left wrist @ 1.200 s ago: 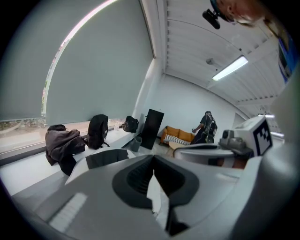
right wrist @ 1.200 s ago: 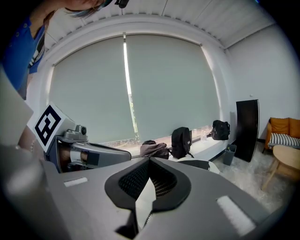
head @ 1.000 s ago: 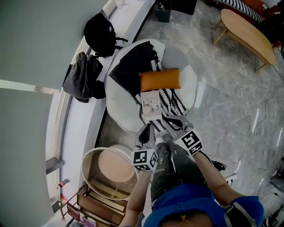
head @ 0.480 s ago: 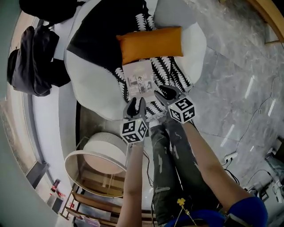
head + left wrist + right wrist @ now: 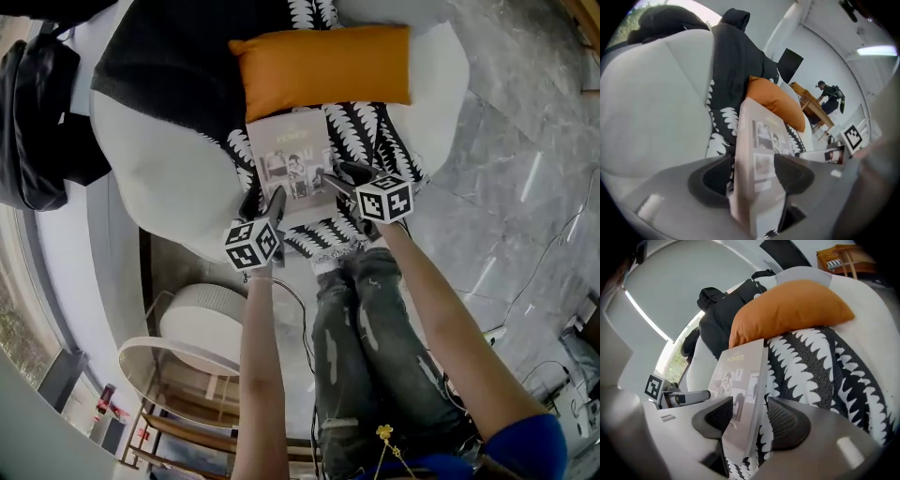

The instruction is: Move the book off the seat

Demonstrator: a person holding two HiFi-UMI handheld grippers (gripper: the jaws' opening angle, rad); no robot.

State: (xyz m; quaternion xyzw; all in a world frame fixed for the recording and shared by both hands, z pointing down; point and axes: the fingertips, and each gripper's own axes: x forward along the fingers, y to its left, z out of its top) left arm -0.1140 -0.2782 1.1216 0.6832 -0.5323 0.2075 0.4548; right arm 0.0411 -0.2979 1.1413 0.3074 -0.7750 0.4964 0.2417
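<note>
Grey book (image 5: 292, 161) lies inside just-opened jaws of left gripper (image 5: 265, 200) and right gripper (image 5: 339, 179).

Book (image 5: 292, 164): paper cover, matt, smooth. Cushion (image 5: 323, 64) at book's 12 o'clock: orange cloth, smooth, slight sheen. Throw (image 5: 380, 141) under book: black-and-white woven cloth, coarse. Armchair (image 5: 155, 178): pale, matt upholstery. Floor (image 5: 525, 178) at 3 o'clock: grey marble-look, glossy, reflecting lights.

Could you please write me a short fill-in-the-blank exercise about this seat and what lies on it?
The cushion behind the book is ____.
The book lies on a throw patterned black and ____.
The book is ____, not open.
Missing words: orange; white; closed.
</note>
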